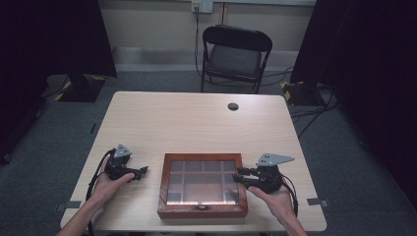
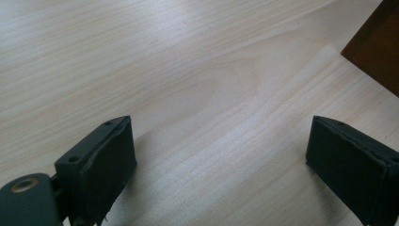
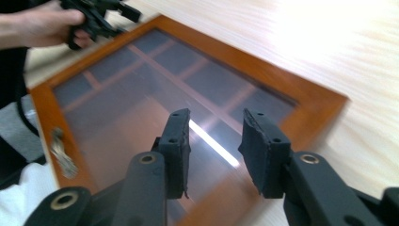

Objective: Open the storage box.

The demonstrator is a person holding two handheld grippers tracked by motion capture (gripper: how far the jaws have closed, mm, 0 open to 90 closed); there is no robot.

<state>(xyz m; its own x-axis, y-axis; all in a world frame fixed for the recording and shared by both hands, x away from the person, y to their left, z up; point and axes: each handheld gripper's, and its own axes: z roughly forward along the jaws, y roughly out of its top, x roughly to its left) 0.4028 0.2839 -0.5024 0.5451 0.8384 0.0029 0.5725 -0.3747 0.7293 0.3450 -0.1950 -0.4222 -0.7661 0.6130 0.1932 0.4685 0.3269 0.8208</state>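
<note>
Your forearms come in at six o'clock of the high view, one hand on each tool. At seven o'clock your left gripper point(image 1: 142, 170) rests on the table point(image 1: 196, 123), jaws spread wide with only bare wood between them, released; in the left gripper view the corner of the wooden box point(image 2: 376, 47) sits at two o'clock, apart from the jaws. Your right gripper point(image 1: 238, 174) hangs at the box's three o'clock edge, jaws pointing in over the lid. They stand part-way closed with a gap between the pads, and nothing is clamped in them, so it is released too.

Beyond the table, at twelve o'clock, a black folding chair point(image 1: 236, 56) stands against the wall, and a small dark round cap point(image 1: 233, 106) sits in the tabletop at one o'clock. Neither stands between your tools and the box.

That box lies near the table's six o'clock edge, between your two hands. It has a reddish-brown frame, a glass lid showing a grid of compartments underneath, and a small metal latch point(image 3: 61, 153) on the front edge.
</note>
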